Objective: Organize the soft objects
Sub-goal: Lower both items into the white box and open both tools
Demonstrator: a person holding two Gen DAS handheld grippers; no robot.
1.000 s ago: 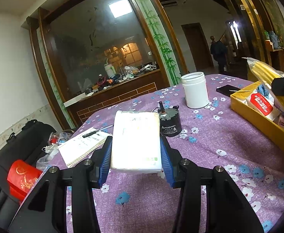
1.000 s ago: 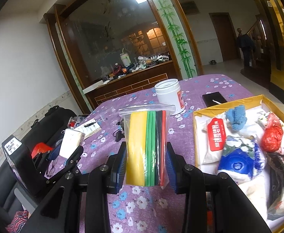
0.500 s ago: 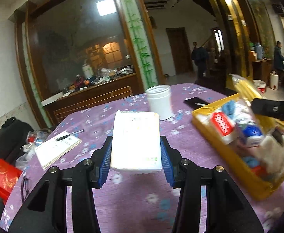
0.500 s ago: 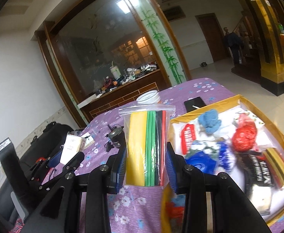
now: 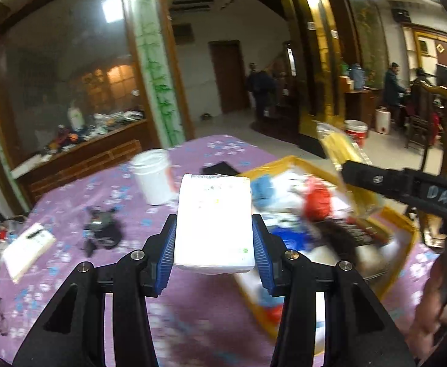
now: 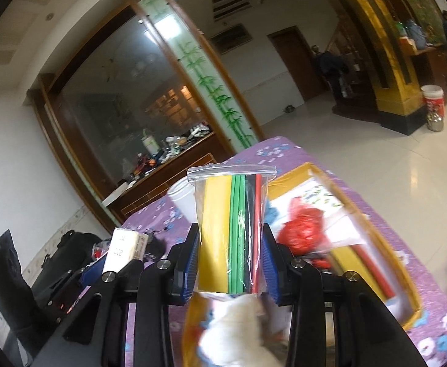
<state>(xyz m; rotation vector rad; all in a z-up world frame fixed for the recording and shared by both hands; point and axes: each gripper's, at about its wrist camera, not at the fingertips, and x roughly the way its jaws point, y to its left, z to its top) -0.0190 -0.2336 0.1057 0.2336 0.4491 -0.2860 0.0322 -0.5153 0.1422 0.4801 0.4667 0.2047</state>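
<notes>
Above the purple-clothed table [image 5: 70, 202], both loads are mid-carry toward the yellow box [image 5: 404, 229], which already holds soft things. The left hand-held gripper [image 5: 213, 238] is closed about halfway on a white tissue pack [image 5: 213, 220], clamped by its sides, clear of the table. The right hand-held gripper [image 6: 231, 263] pinches a clear bag of coloured strips [image 6: 232, 232] upright over the box's near end. My judgement: the next move calls for lowering each load into a free spot in the box, then opening the jaws.
</notes>
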